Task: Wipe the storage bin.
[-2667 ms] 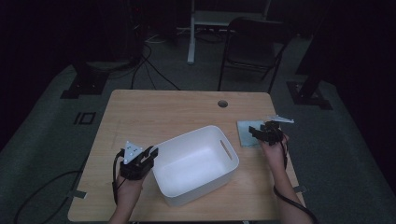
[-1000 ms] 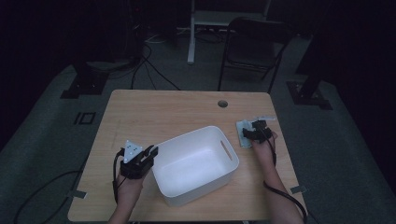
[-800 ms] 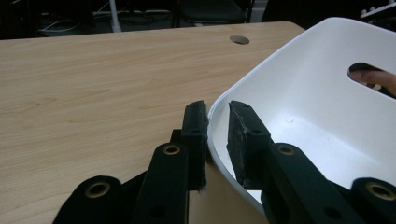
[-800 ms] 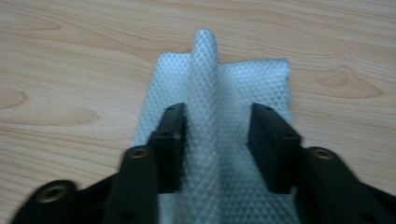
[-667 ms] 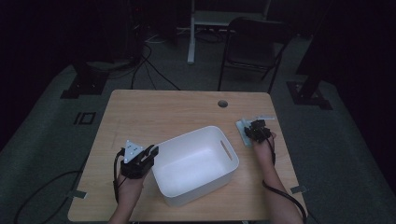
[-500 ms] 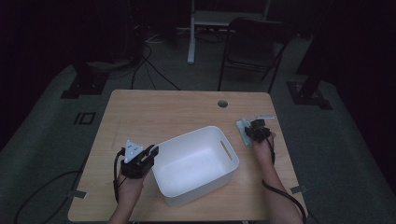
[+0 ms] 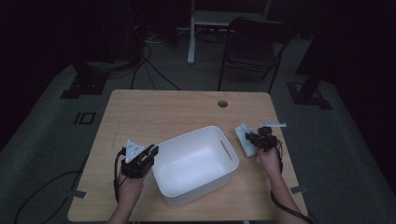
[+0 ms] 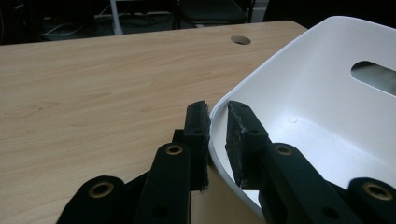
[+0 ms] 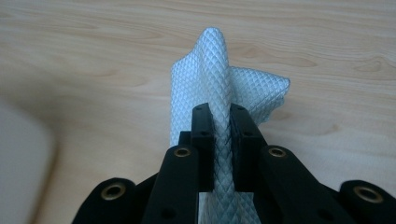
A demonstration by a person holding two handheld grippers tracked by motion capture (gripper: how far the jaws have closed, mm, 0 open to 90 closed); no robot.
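Left hand-held gripper (image 8: 217,126): pinched tight on the white tub's (image 8: 327,107) rim.
Right hand-held gripper (image 9: 220,123): just squeezed shut on the pale cloth (image 9: 224,88).

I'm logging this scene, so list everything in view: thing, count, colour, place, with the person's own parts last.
table: one, light wood, centre of the high view, with a round hole near its far edge.
bin: one, white, with a slot handle, on the table toward the near edge.
cloth: one, pale blue with a diamond weave, right of the bin, partly lifted off the table.
chair: one, dark, on the floor beyond the table.
cables: several, dark, on the floor beyond the table.
left gripper: one, black, shut on the bin's near-left rim.
right gripper: one, black, its jaws have just closed on a fold of the cloth.
forearms: two, at the bottom of the high view.
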